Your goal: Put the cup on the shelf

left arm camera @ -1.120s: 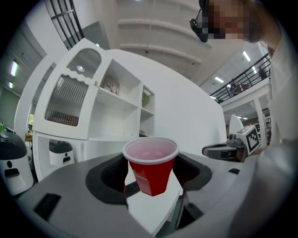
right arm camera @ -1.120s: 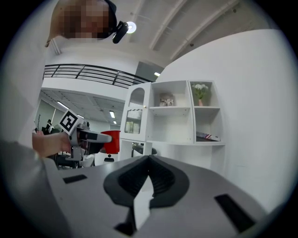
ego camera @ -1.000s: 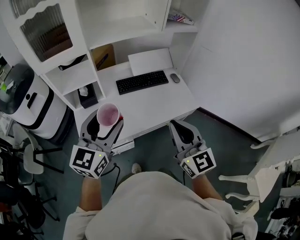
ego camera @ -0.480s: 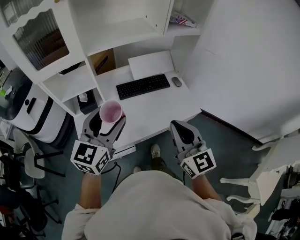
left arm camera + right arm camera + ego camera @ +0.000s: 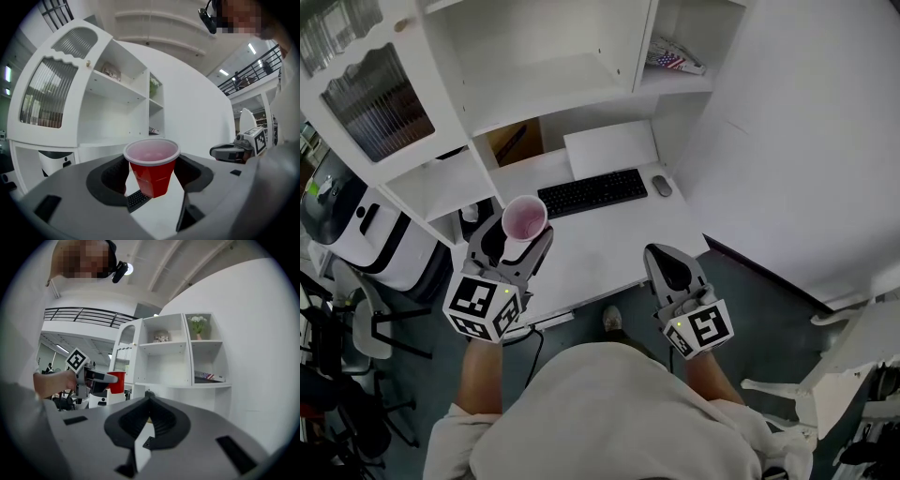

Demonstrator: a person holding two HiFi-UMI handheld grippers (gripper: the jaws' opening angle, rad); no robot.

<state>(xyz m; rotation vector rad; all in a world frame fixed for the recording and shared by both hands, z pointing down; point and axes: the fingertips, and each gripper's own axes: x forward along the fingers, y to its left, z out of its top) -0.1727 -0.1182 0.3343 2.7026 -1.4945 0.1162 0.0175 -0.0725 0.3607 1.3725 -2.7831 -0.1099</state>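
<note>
Gripping a red cup (image 5: pixel 525 218) by its sides, the left hand-held gripper (image 5: pixel 517 246) has its jaws spread wide, with the dark pads pressed against the cup wall just under the white rim. The cup stands upright with its mouth open to the ceiling, and its inside looks pale pink. From the head view it hangs in the air over the front left corner of the counter (image 5: pixel 614 239), clear of the surface and not yet on the shelf (image 5: pixel 553 80). The right hand-held gripper (image 5: pixel 667 262) is level beside it, over the front right edge of the counter. Its jaws are closed together with nothing between them, and only a thin sliver of the counter shows below the meeting pads. A black keyboard (image 5: pixel 592 192) lies across the middle of the counter, with a small grey mouse (image 5: pixel 662 186) just beside its right end and a flat white sheet (image 5: pixel 611 150) behind it against the back edge. The white shelf unit rises from the back of the counter. Its wide middle compartment is bare, and a booklet with a flag print (image 5: pixel 675 58) lies in the narrow compartment to the right. A cabinet door with ribbed glass (image 5: pixel 370 103) stands at the unit's left.
</note>
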